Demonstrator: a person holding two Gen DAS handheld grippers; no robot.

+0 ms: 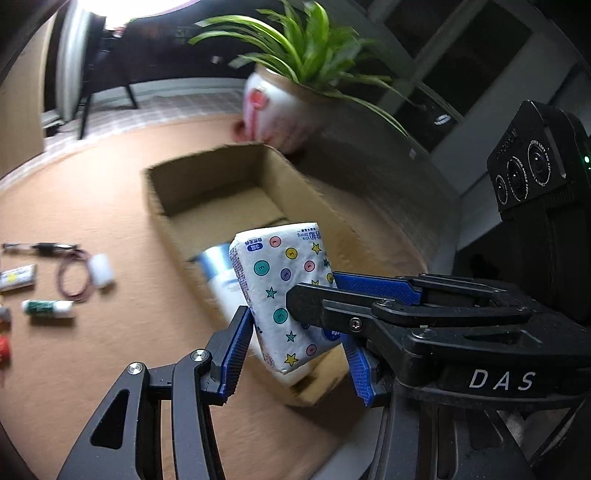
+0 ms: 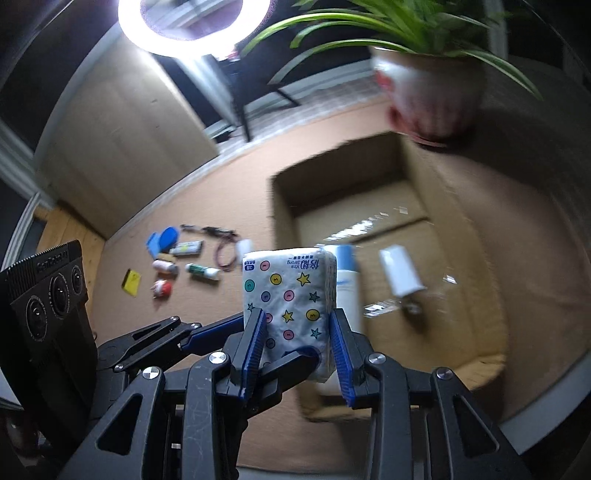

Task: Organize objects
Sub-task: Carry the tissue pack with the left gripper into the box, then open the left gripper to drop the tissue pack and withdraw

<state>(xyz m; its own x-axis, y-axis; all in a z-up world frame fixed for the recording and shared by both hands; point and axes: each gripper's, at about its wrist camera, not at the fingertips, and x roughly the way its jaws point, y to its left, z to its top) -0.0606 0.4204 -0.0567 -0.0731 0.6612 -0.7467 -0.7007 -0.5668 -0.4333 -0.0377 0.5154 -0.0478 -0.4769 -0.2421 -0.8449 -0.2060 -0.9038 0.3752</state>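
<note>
Left wrist view: the left gripper (image 1: 295,350) has its blue pads on both sides of a tissue pack (image 1: 286,295). The pack is white w/ dots & stars. The left pad touches the pack; the right pad is partly hidden, so can't tell for sure if it presses. The right gripper (image 1: 317,295) comes in from the right & its fingers pinch the same pack. The pack is up in the air, over the near end of an open cardboard box (image 1: 266,170). A white & blue bottle (image 1: 218,269) lies in the box behind the pack. A plant pot (image 1: 277,107) stands past the box. On the brown table (image 1: 103,206), left: a red cable (image 1: 72,277) & a green tube (image 1: 46,308).

Right wrist view: the right gripper (image 2: 297,345) pinches the tissue pack (image 2: 290,299) w/ a blue pad on each side. The left gripper (image 2: 258,347) reaches in from the left; its front finger lies across the pack's low part. Box (image 2: 454,206) sits behind, w/ a white cap thing (image 2: 400,271) inside. Small stuff lies on the left. A ring light (image 2: 192,26) shines up top.
</note>
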